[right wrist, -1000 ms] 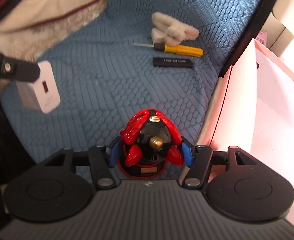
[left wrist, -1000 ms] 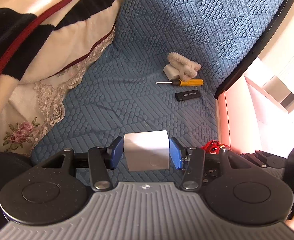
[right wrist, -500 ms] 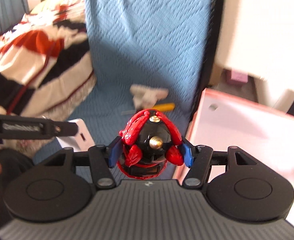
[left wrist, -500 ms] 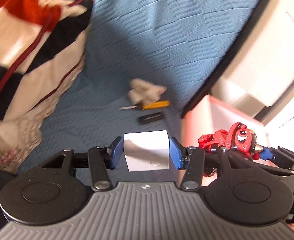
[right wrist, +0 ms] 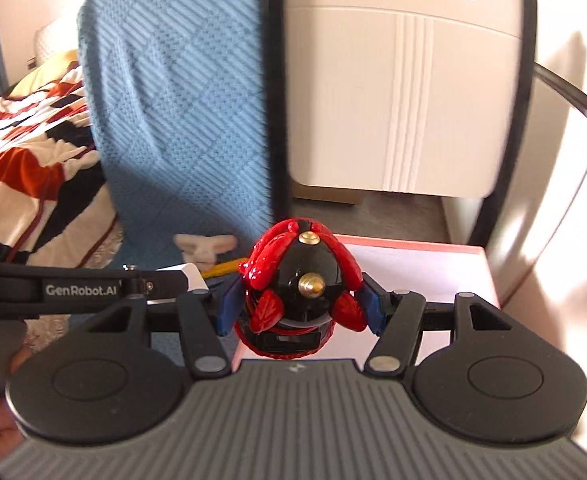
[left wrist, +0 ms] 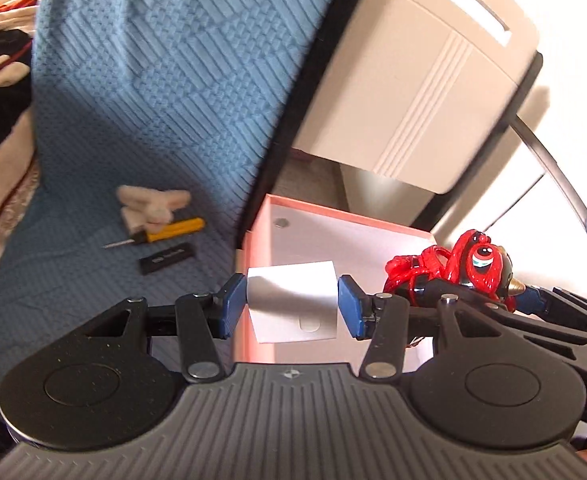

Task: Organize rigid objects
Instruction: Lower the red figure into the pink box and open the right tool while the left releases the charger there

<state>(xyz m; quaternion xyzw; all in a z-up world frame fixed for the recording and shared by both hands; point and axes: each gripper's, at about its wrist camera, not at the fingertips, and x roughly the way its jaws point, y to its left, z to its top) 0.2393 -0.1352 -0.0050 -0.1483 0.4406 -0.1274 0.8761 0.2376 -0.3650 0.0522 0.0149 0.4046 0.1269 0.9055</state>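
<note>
Over the pink box point(left wrist: 333, 232), left wrist view: left gripper point(left wrist: 292, 304) fingers clamp a white block point(left wrist: 293, 304); screwdriver point(left wrist: 173, 230) on the blue bedspread point(left wrist: 153, 100). Right wrist view: right gripper point(right wrist: 299, 300) fingers grip a red-black toy point(right wrist: 301, 280) above the box.

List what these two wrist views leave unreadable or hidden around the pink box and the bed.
- Pink box: its near floor is hidden in both views by the tongs' bodies and held items.
- Black stick: print too small to read, left view; not visible in the right view.
- White block: mostly hidden behind the left tongs, right view.
- Screwdriver: only part of its yellow handle shows, right view.
</note>
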